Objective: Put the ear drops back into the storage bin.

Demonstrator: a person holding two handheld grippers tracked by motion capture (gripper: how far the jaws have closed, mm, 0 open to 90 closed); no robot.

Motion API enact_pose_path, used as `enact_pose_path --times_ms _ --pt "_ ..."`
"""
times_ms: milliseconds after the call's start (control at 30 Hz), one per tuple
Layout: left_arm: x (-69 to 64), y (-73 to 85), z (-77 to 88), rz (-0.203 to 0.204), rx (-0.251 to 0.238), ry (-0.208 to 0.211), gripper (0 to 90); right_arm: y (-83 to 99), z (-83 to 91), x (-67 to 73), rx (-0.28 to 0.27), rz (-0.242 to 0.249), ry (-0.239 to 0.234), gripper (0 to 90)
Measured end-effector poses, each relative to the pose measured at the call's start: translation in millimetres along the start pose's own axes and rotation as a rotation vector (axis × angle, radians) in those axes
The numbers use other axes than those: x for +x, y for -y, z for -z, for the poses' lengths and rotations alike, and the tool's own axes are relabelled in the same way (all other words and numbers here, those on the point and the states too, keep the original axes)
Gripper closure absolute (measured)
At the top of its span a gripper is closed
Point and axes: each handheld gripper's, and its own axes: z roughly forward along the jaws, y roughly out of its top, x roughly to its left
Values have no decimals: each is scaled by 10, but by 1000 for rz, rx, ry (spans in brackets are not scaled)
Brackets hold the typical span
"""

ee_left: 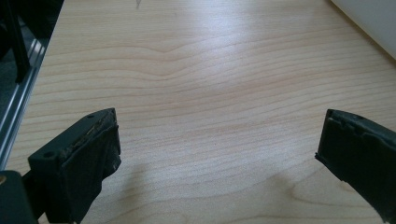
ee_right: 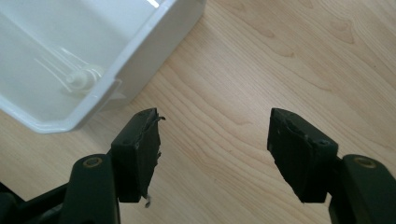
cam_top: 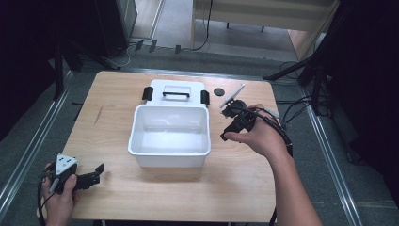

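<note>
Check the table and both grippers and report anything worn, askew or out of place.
The pads on the right gripper are frayed, with torn edges. The left gripper has chipped pads too. The bin stands open, its lid lying behind it.

White bin top left, tongs apart, empty, over wood tabletop

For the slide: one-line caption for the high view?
Open white bin mid-table, its lid behind; right gripper open beside it.

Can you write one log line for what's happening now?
left tongs: open, empty | right tongs: open, empty, beside white bin | lid: behind bin
</note>
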Motion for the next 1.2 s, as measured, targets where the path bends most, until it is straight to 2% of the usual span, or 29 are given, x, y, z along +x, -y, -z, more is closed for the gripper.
enact_pose_path --times_ms 133,467,633,833,1067,1200 --pt "-1 0 2 0 3 1 0 82 -46 -71 -20 -9 7 328" --pt "-1 1 2 -1 2 0 0 312 -161 -247 -75 -112 8 306" --pt "-2 1 2 -1 1 0 0 434 -217 -328 -120 -158 12 276" --pt "-3 1 3 -2 1 -1 0 560 -303 -383 -121 -197 42 213" --pt "-3 1 3 -5 2 -1 0 711 -369 -434 -138 -284 87 137" --pt "-2 1 4 -4 2 -1 0 813 -404 -436 -169 -293 124 124"
